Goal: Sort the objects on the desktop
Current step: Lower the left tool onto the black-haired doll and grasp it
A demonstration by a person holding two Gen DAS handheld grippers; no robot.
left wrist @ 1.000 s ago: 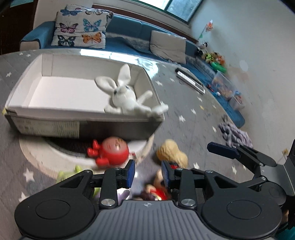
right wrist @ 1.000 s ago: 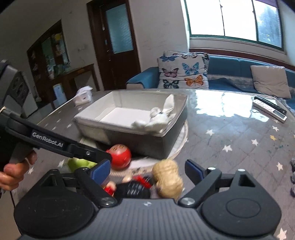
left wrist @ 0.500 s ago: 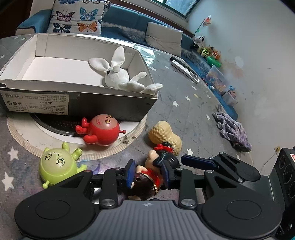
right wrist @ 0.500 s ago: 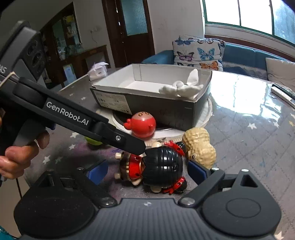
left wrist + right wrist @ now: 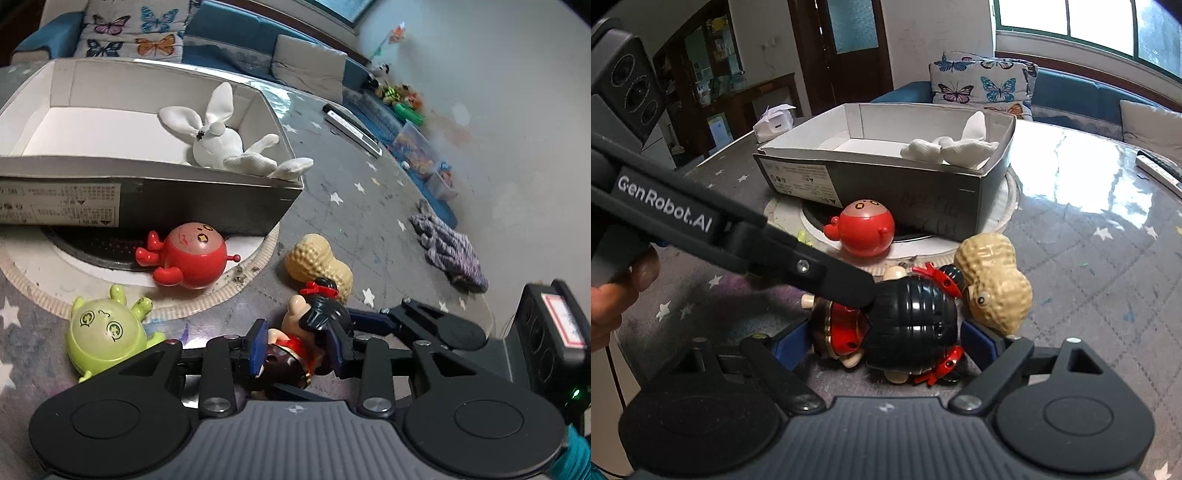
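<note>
Two claws bracket the black-haired doll (image 5: 908,325) beside the peanut toy (image 5: 993,280): left claw (image 5: 295,345) opening, right claw (image 5: 886,341) closing, neither pressing; hard, glossy, likely slippery, so grip its ribbed head.

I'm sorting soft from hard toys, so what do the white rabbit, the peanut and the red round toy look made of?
White rabbit: soft knitted or fleece fabric, matte; its limbs flop over the box edge.
Peanut: probably hard plastic or vinyl, tan, with a moulded dimpled shell and slight sheen.
Red round toy: glossy hard plastic, judging by its highlights and smooth seams.
</note>
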